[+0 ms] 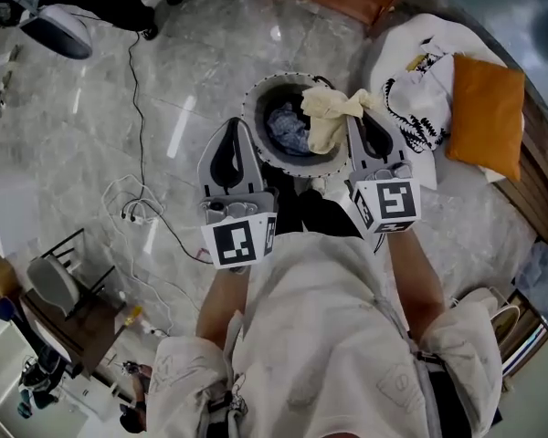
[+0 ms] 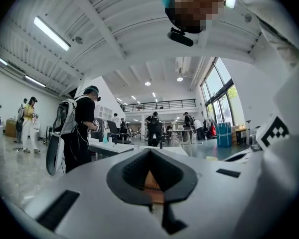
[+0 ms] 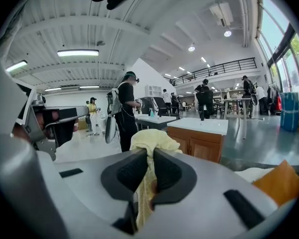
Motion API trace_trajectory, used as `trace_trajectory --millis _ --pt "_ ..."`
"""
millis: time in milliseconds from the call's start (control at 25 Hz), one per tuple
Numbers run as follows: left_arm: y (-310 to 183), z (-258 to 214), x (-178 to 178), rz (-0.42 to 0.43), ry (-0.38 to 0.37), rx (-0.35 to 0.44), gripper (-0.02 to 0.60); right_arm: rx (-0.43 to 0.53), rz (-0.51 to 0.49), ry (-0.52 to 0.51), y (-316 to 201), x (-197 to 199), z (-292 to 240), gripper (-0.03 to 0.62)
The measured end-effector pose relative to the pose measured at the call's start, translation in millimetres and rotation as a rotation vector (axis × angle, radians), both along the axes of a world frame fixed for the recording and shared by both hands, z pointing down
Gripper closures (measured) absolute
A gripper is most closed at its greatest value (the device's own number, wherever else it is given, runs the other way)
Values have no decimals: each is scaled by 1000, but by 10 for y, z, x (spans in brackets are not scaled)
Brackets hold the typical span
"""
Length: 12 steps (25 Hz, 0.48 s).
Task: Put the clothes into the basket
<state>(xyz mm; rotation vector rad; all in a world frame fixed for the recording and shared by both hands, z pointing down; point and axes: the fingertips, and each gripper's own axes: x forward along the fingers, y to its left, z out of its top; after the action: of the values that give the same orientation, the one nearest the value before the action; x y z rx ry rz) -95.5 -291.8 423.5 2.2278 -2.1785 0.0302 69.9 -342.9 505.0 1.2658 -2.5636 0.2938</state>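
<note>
Yellow cloth (image 1: 331, 117) over right hand-held gripper (image 3: 148, 171) tips, basket (image 1: 249, 108) rim.

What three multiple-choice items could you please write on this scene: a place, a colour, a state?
1. Where is the yellow cloth? A over the basket rim; B on the floor by the cables; C on a chair.
2. What colour is the cushion? A green; B orange; C black.
3. How is the right gripper? A open, empty; B shut, empty; C shut on the yellow cloth.
Answers: 1 A, the head view shows it hanging at the rim; 2 B, plainly orange; 3 C, its fingers pinch the cloth.
</note>
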Motion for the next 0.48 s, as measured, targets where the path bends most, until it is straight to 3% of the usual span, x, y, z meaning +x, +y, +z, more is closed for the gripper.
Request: trace_trajectory --millis 480 --pt "-446 520 -551 14 15 -70 578 -196 7 151 -185 -564 1236 577"
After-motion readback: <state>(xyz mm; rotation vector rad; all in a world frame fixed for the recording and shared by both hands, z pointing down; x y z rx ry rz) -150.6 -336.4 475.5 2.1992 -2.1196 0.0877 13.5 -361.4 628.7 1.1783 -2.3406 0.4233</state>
